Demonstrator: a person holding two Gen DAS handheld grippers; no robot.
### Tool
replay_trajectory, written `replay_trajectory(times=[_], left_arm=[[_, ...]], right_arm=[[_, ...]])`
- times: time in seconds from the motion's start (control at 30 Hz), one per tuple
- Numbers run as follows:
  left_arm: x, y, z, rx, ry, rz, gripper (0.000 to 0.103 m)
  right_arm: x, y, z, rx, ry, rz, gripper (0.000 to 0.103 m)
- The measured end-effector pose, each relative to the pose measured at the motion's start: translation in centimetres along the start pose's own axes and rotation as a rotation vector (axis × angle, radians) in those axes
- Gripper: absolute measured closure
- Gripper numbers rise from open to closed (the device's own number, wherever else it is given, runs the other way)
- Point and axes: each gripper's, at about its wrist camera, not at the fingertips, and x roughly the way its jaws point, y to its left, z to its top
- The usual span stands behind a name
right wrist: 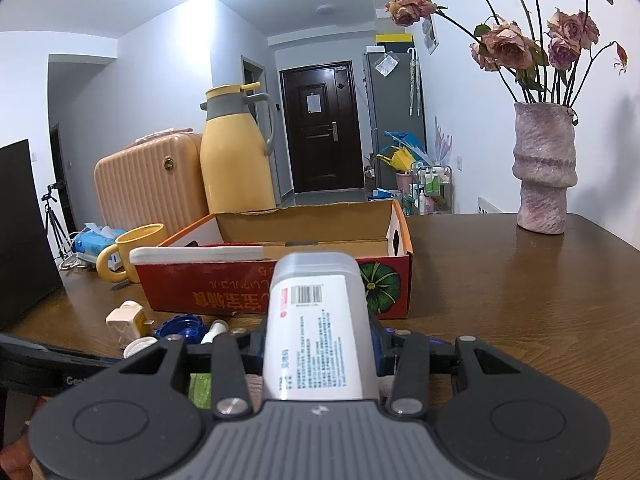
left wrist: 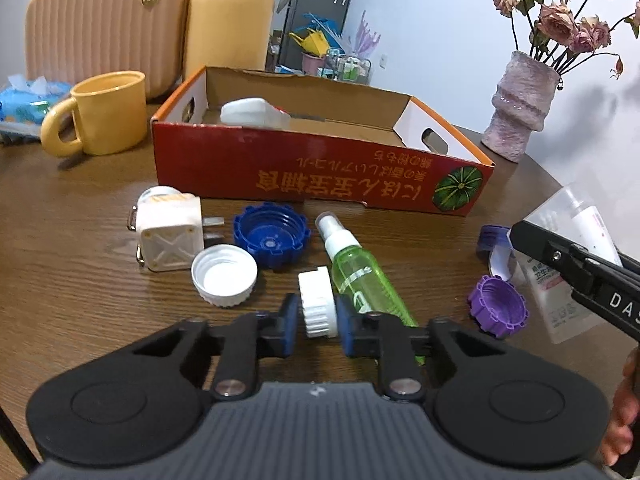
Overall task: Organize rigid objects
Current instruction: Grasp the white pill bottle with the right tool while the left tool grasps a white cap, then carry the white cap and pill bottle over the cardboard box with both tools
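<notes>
White ridged cap (left wrist: 318, 305), light and stiff, sits pinched between the left gripper (left wrist: 318, 320) jaws on the table (left wrist: 80, 280). Right gripper (right wrist: 320, 344) clamps a smooth, probably slippery clear bottle (right wrist: 318, 320) near the box (right wrist: 224, 292).

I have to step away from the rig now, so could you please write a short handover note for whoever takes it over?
Left gripper: shut on the small white ribbed cap, low over the table.
Right gripper: shut on the clear labelled bottle, facing the red cardboard box.
Done: one white container already lies in the box.
Left on the table: white plug adapter, blue cap, wide white cap, green spray bottle, purple cap.
Next, probably: put both held items in the box, then the rest.
</notes>
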Motion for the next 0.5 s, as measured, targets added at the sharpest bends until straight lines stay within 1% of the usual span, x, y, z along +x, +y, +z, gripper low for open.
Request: replay_trajectory(times=[0.17, 0.37, 0.5], left_arm=[[-0.1, -0.2, -0.1, 0.017, -0.016, -0.005, 0.088], [-1.1, -0.8, -0.3, 0.063, -0.063, 0.015, 0.088], [-1.7, -0.8, -0.5, 0.076, -0.085, 0.025, 0.088]], right_arm=[[0.2, 0.0, -0.2, 0.000, 0.008, 0.000, 0.061], [0.6, 0.1, -0.4, -0.005, 0.018, -0.003, 0.061], [0.7, 0.1, -0.5, -0.006, 0.021, -0.010, 0.061]])
